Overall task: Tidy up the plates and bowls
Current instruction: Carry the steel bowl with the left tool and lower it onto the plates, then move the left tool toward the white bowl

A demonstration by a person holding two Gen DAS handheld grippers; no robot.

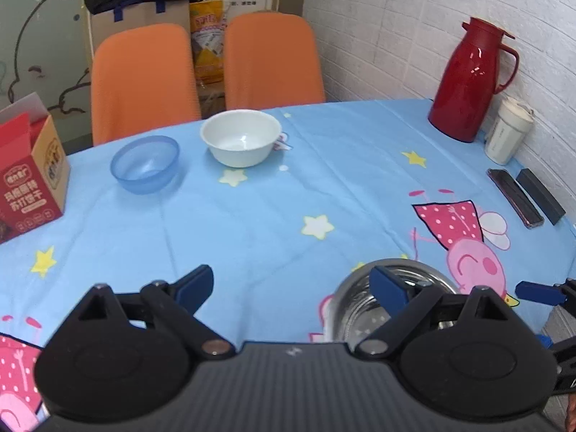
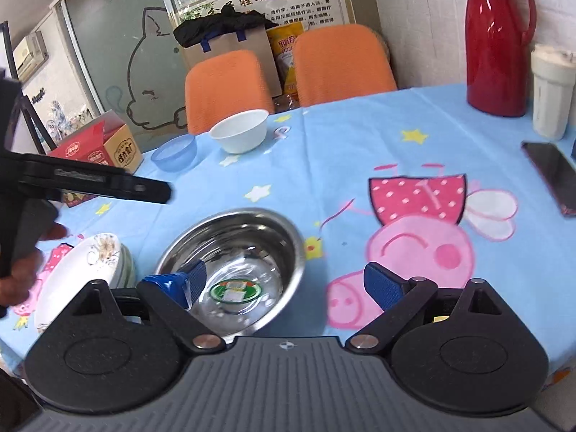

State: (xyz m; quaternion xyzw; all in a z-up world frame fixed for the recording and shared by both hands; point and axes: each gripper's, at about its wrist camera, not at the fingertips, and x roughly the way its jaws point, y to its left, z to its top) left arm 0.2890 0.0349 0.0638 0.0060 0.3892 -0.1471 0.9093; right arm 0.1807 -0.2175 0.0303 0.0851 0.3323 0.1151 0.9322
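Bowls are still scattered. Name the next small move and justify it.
Probably lower the open right gripper and close it on the steel bowl: its near rim already sits between the fingers, with the plate stack right beside it, while the blue and white bowls sit far off.

Both wrist cameras look forward low over the table (image 1: 252, 216), sharing the steel bowl (image 2: 230, 266) close below.
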